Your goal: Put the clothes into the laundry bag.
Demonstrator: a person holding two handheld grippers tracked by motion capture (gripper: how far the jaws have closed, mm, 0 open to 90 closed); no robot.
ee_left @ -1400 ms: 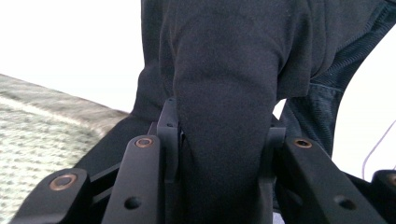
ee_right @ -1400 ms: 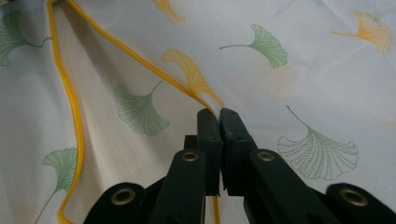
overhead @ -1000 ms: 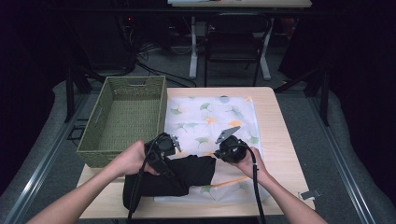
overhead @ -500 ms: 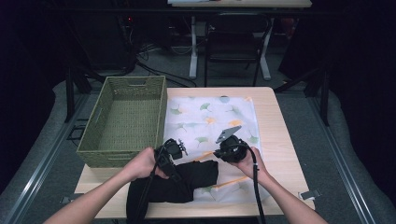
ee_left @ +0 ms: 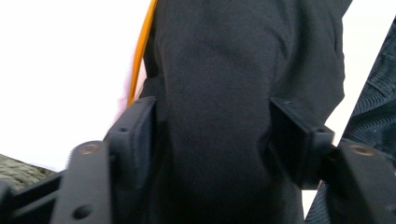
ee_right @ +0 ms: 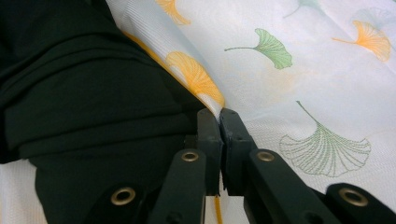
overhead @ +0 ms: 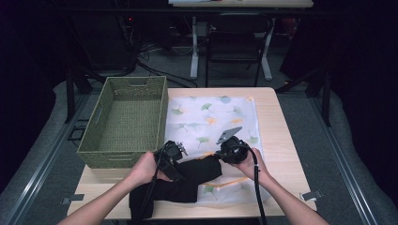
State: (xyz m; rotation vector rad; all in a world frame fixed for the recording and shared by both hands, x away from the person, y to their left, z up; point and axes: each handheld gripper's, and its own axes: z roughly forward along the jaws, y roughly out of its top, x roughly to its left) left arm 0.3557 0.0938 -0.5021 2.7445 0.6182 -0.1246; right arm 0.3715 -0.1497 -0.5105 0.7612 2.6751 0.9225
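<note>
While both hands worked at the near edge, the wooden table [overhead: 274,122] stretched away beyond the grippers, carrying everything else. Beyond and to the left of the left gripper stood the woven green basket [overhead: 124,122], its near wall just behind that hand. Ahead of both grippers lay the white cloth [overhead: 211,117] printed with green and orange ginkgo leaves, spread flat across the middle of the table and reaching back under the hands to the near edge.

On the near part of that cloth lay the black garment [overhead: 187,180], a dark bundle running from between the two grippers down to the left, under the left forearm and toward the table's front edge.

The left gripper [overhead: 170,157] sat over the garment's left part. In the left gripper view its jaws had just been opening: they stood apart with a thick fold of the black garment [ee_left: 219,112] between them, the pads flanking the fold rather than pinching it, and an orange hem showed at the upper left.

The right gripper [overhead: 231,150] rested at the garment's right end. In the right gripper view its jaws were pressed tightly together on a raised fold of the white cloth [ee_right: 299,65] at its orange-trimmed edge, with the black garment [ee_right: 88,93] lying just to their left, touching the cloth.
</note>
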